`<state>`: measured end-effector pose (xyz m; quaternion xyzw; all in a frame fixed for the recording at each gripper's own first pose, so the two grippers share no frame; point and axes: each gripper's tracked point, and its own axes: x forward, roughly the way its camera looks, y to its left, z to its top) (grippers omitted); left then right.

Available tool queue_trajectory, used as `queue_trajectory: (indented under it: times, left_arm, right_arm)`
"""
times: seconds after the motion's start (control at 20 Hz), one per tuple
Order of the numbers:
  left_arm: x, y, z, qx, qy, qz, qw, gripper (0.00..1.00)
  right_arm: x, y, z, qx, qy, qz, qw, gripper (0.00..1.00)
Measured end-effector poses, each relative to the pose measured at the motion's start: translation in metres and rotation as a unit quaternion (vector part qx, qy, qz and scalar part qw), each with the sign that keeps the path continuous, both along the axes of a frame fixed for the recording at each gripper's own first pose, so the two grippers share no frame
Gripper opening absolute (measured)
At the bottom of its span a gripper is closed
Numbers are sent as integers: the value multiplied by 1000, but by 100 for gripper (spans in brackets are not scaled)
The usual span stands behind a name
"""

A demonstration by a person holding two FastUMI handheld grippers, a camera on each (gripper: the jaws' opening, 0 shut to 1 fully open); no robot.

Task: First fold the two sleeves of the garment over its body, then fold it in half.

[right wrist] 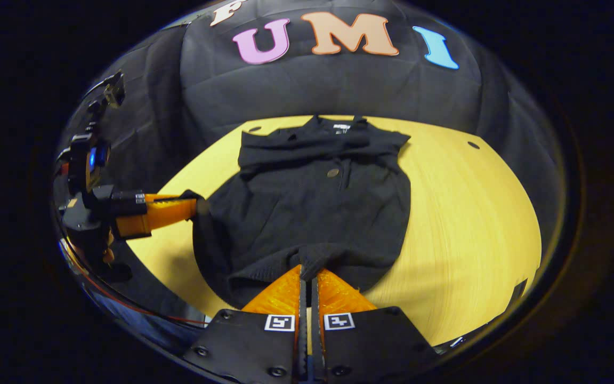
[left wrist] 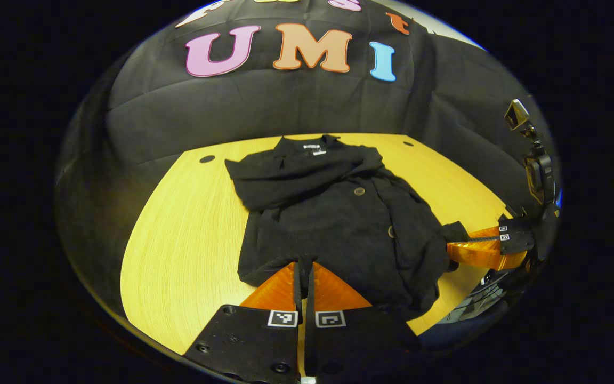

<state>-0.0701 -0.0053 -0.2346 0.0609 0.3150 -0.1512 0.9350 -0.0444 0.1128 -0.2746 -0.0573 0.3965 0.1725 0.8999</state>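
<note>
Left gripper view showed the black buttoned garment (left wrist: 339,213) lying on the yellow wooden table (left wrist: 190,245), sleeves folded across its chest. The left gripper (left wrist: 305,272) had its orange jaws closed on the hem. The right gripper (right wrist: 308,274) likewise seemed pinched on the hem's other corner.

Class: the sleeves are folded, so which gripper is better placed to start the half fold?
Right, marginally: the right gripper is shut on the garment hem, collar straight ahead; the left gripper also pinches it.
</note>
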Motion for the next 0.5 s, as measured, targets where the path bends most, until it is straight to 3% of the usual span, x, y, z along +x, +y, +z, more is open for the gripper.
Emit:
queue_trajectory:
  times: [0.5]
  left_arm:
    - [101, -18, 59, -16, -95, 1, 995, 0]
  right_arm:
    - [107, -1, 62, -2, -71, -28, 997, 6]
